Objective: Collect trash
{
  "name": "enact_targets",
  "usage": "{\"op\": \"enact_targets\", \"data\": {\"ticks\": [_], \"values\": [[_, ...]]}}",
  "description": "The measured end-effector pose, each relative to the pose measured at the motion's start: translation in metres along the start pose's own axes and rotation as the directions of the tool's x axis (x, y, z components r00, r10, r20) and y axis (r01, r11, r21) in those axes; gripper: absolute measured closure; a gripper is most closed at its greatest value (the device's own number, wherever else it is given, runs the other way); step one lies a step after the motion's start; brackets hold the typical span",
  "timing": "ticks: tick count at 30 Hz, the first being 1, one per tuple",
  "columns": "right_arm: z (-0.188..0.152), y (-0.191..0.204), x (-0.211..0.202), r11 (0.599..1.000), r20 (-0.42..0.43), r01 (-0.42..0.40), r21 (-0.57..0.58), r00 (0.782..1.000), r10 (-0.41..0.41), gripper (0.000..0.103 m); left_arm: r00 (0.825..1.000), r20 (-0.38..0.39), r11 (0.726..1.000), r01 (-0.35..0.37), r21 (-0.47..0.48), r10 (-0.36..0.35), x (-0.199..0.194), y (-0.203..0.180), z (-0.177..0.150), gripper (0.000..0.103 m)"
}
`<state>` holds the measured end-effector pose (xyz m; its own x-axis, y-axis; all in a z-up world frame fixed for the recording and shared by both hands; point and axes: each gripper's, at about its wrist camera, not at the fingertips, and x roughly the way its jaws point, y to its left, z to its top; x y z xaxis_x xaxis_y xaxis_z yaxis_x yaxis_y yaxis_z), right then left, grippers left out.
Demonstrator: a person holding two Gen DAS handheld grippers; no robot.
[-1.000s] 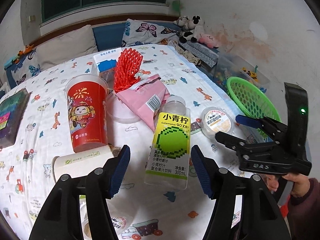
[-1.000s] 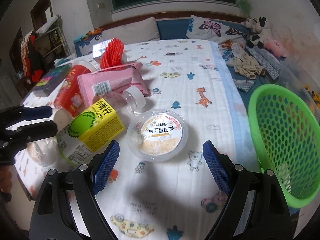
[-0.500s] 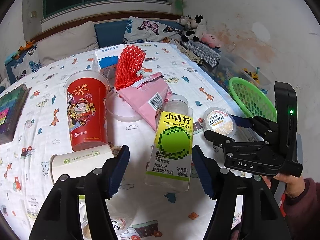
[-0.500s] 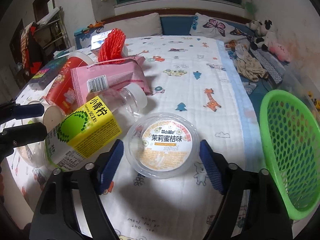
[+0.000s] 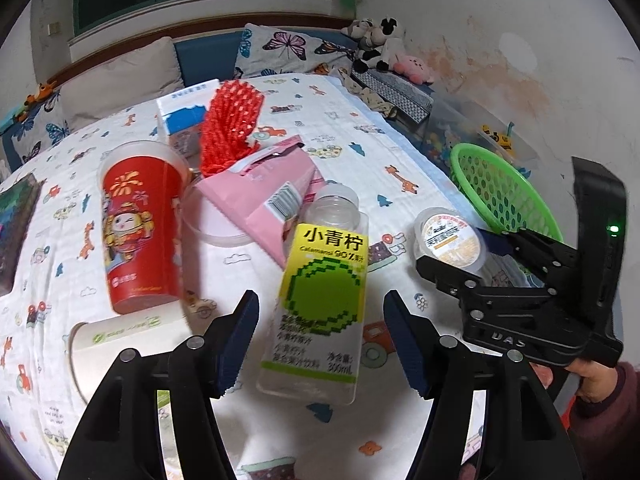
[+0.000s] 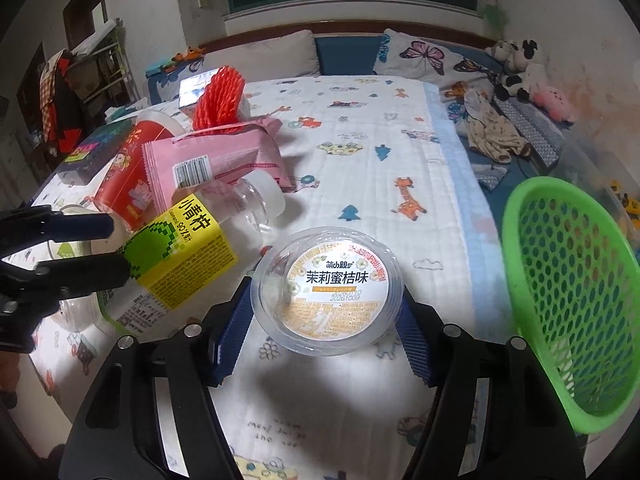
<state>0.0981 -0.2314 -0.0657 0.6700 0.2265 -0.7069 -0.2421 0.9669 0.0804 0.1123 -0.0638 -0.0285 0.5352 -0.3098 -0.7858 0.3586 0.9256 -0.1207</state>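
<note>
At lower centre, the jelly cup [image 6: 328, 294] is bracketed by the wide-spread right gripper [image 6: 326, 334], ready for the green basket [image 6: 568, 296]; the left gripper [image 5: 320, 340] is spread around the juice bottle [image 5: 320, 300]

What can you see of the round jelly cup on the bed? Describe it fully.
The jelly cup is a shallow, round, clear plastic tub with a printed white-and-orange film lid bearing Chinese text. It sits upright on the cartoon-print sheet, between the blue pads of the right hand-held gripper, which flank it closely. The green basket lies to its right.
</note>
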Motion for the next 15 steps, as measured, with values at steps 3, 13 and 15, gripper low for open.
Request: {"op": "enact_targets", "data": {"ticks": [3,13,15], "values": [[0.000,-0.005,-0.006,1.000,0.010,0.006,0.013,1.000,-0.006,0.036,1.000,-0.017,1.000,-0.010,0.006,0.010,0.008,-0.002,0.003,0.040],[-0.005,-0.021,-0.025,0.998,0.037,0.035,0.051,0.999,-0.037,0.036,0.995,-0.096,1.000,-0.028,-0.008,0.027,0.036,0.000,0.011,0.040],[-0.006,-0.024,-0.028,0.997,0.040,0.042,0.057,0.998,-0.044,0.036,0.994,-0.109,1.000,-0.031,-0.003,0.030,0.042,-0.003,0.011,0.041]]}}
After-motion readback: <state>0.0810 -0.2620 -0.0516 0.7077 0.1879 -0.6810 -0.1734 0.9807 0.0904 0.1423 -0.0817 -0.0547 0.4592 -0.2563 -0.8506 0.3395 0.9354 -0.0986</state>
